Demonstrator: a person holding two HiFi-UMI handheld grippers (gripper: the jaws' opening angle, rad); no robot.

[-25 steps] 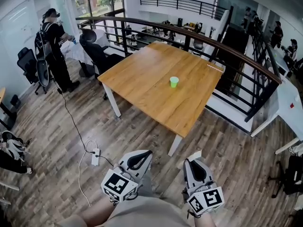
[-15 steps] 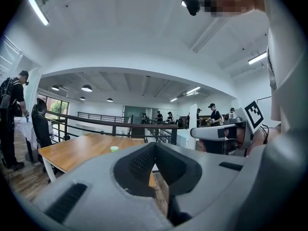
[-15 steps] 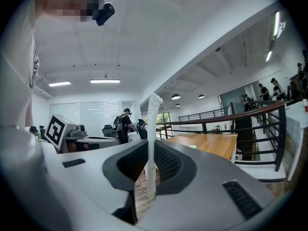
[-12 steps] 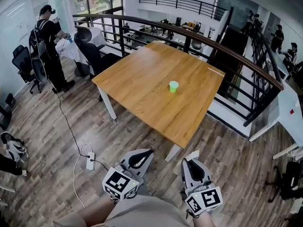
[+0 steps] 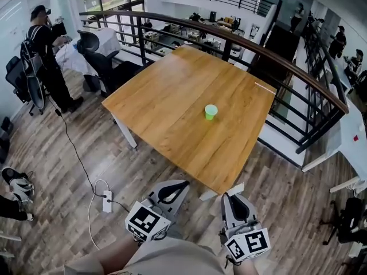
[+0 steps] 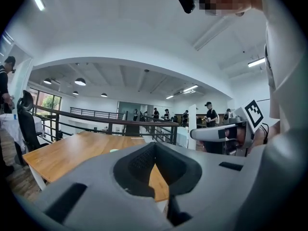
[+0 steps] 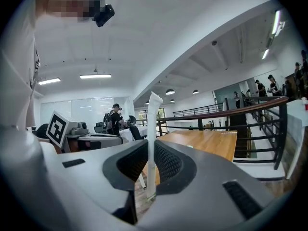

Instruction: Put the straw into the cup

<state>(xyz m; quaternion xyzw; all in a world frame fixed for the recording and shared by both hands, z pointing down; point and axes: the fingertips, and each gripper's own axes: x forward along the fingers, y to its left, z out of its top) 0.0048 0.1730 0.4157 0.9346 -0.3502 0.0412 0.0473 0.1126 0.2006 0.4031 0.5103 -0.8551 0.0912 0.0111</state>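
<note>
Straw (image 7: 153, 129): white, paper-wrapped, standing upright between the jaws of the right gripper (image 5: 231, 196). The jaws are clenching on its lower part, and its top end is rising well above them. In the head view its end is showing as a pale strip at the gripper's tip, off the surface and over the floor (image 5: 69, 171).

Cup (image 5: 211, 112): small, green, open end up. It is standing alone on the wooden surface (image 5: 166, 102), right of centre and well apart from both grippers.

Left gripper (image 5: 179, 184): its jaws are closing tip to tip with nothing between them. It is being held beside the right gripper, short of the near edge of the surface, and is pointing toward it.

Railing (image 5: 287, 62): dark, with a wooden top rail, curving round the far and right sides of the surface.

Power strip (image 5: 107, 201): white, lying on the floor left of the grippers with a cable trailing away from it.

Office chair (image 5: 94, 47): black, standing beyond the far left corner of the surface.

Person (image 5: 45, 56): in dark clothing, standing at far left near the chair.
</note>
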